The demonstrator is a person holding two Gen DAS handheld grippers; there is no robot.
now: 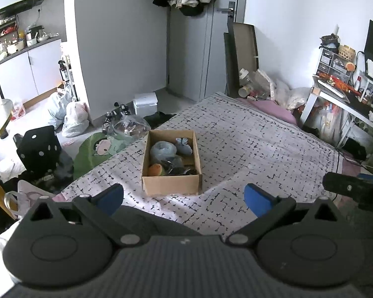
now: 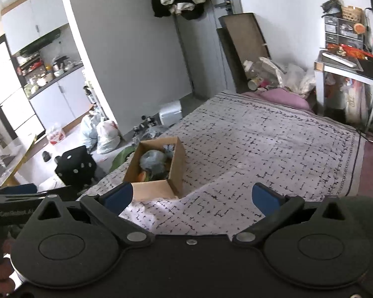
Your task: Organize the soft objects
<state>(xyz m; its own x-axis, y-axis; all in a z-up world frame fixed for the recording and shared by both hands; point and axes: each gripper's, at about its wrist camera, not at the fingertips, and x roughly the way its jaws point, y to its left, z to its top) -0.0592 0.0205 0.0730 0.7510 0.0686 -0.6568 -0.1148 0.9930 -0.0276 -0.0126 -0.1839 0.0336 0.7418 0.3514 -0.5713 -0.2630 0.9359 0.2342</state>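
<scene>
A cardboard box (image 1: 170, 185) stands on the patterned bedspread (image 1: 248, 144), near its left edge. Several soft toys lie inside it: a grey-blue round one (image 1: 163, 150), a small blue one (image 1: 184, 145) and an orange-green one (image 1: 156, 170). My left gripper (image 1: 184, 200) is open and empty, held above the bed just short of the box. My right gripper (image 2: 191, 198) is open and empty, to the right of the box (image 2: 159, 188). The toys in the box show in the right wrist view too (image 2: 153, 160). The right gripper's body shows at the left wrist view's right edge (image 1: 355, 188).
On the floor left of the bed lie a black dotted cube cushion (image 1: 39, 149), a green plush (image 1: 94, 151), plastic bags (image 1: 74, 116) and a white box (image 1: 145, 103). A desk (image 1: 348, 96) stands at the right. Clutter (image 1: 263, 84) is piled beyond the bed's far end.
</scene>
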